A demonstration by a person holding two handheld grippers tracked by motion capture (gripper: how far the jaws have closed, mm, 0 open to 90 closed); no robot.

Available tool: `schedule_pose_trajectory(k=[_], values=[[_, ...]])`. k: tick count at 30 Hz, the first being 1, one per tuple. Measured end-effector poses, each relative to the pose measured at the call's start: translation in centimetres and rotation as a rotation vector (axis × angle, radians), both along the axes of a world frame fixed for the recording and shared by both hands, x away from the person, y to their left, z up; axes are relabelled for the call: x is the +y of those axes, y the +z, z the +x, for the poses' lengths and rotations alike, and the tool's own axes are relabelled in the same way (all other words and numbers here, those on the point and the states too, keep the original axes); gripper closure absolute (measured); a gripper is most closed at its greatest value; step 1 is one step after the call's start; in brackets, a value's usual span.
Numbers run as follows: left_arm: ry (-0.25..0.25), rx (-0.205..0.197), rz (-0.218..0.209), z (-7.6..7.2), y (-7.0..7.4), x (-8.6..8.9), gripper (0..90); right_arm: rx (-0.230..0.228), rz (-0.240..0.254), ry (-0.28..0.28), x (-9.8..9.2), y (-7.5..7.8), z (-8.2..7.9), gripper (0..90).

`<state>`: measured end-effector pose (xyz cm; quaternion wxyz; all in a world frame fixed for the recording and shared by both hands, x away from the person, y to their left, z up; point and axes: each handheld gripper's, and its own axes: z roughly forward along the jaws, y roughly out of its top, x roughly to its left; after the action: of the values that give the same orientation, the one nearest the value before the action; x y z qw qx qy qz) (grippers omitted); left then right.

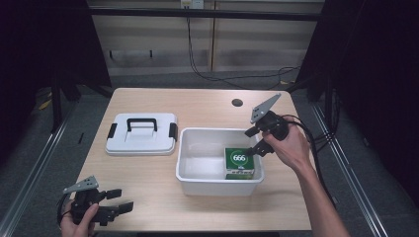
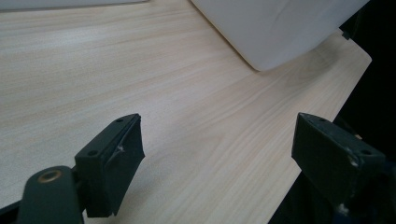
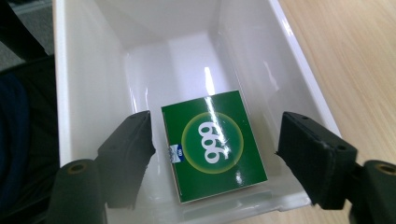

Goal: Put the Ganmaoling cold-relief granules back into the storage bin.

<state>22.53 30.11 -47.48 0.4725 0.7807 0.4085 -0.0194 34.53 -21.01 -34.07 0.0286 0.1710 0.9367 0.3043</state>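
A green box (image 1: 239,160) marked "666" lies flat in the right end of the open white bin (image 1: 217,131). My right gripper (image 1: 253,142) hovers over the bin's right rim, just above the box. In the right gripper view the box (image 3: 205,158) rests on the bin floor (image 3: 154,70) below my right gripper (image 3: 215,126), whose jaws stand apart on either side and do not touch it. My left gripper (image 1: 123,200) sits at the table's front left corner, open, with bare wood between its jaws (image 2: 217,135).
A white lid (image 1: 142,133) with a black handle and black side clips lies left of the bin. A round cable hole (image 1: 237,102) is at the back of the table. The bin's corner (image 2: 280,28) shows ahead of the left gripper, near the table's front edge.
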Motion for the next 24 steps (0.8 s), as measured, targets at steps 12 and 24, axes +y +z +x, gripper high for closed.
schedule_pose_trajectory(k=[12,24], values=[[0.005,-0.002,0.001,0.0,0.0,0.1,16.6,-0.102,0.157,-0.149,-3.4,0.7,-1.9,23.7],[0.025,-0.008,-0.001,0.1,0.0,0.1,16.6,-0.153,0.243,-0.240,-6.8,0.0,-4.3,22.3]])
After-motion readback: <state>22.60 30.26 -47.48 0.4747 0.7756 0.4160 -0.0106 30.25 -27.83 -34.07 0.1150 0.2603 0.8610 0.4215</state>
